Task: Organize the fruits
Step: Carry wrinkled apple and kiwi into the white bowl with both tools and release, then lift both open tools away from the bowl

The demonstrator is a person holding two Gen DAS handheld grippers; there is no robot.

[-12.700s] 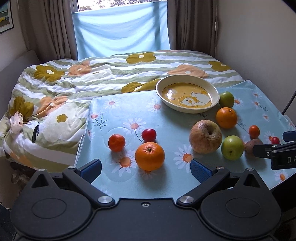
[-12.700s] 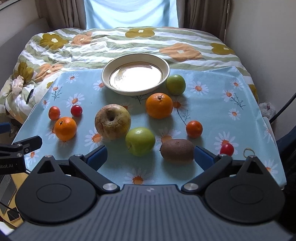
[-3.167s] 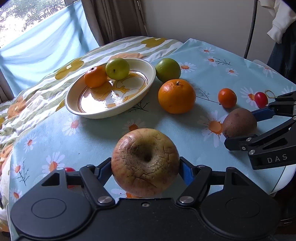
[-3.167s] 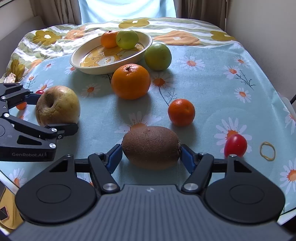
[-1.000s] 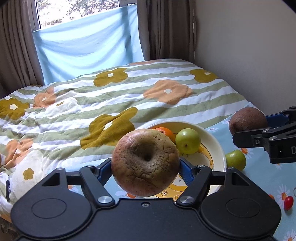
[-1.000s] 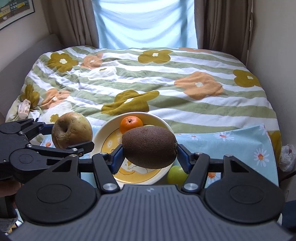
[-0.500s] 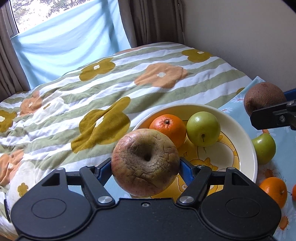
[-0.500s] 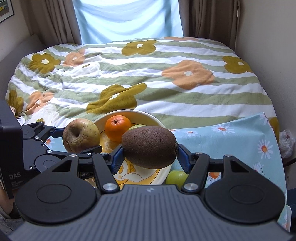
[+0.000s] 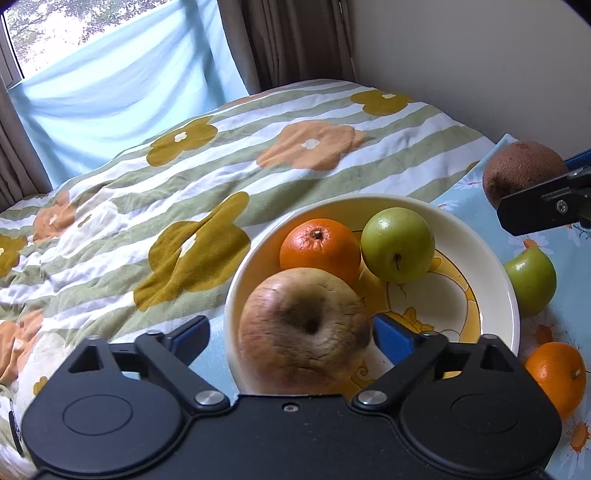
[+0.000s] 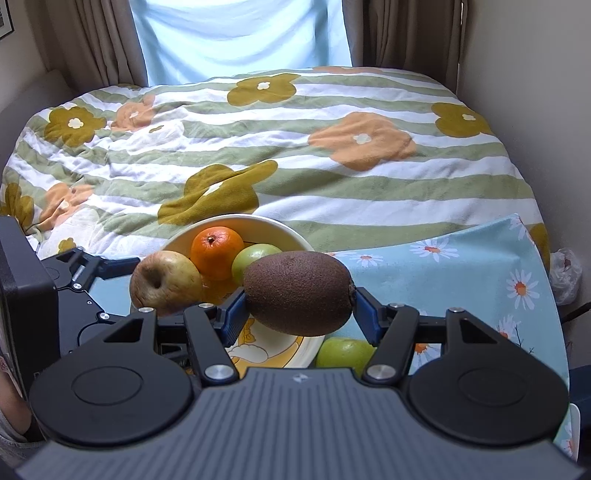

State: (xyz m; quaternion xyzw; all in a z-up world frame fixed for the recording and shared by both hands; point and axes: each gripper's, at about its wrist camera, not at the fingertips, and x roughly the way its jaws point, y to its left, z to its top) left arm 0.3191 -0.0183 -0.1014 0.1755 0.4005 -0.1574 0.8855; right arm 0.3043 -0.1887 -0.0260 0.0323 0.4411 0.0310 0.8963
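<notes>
Bowl: left gripper opening, wrinkled apple loose between jaws (over near rim); right gripper clamping kiwi above.

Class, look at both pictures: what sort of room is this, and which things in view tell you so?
Most likely a bedroom at home: a bed under a flowered striped quilt, curtains at a window, and a daisy-print cloth where a bowl holds fruit.

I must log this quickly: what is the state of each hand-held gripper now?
Left hand-held gripper: jaws opening, apple between them, released.
Right hand-held gripper: closed on the kiwi.
</notes>
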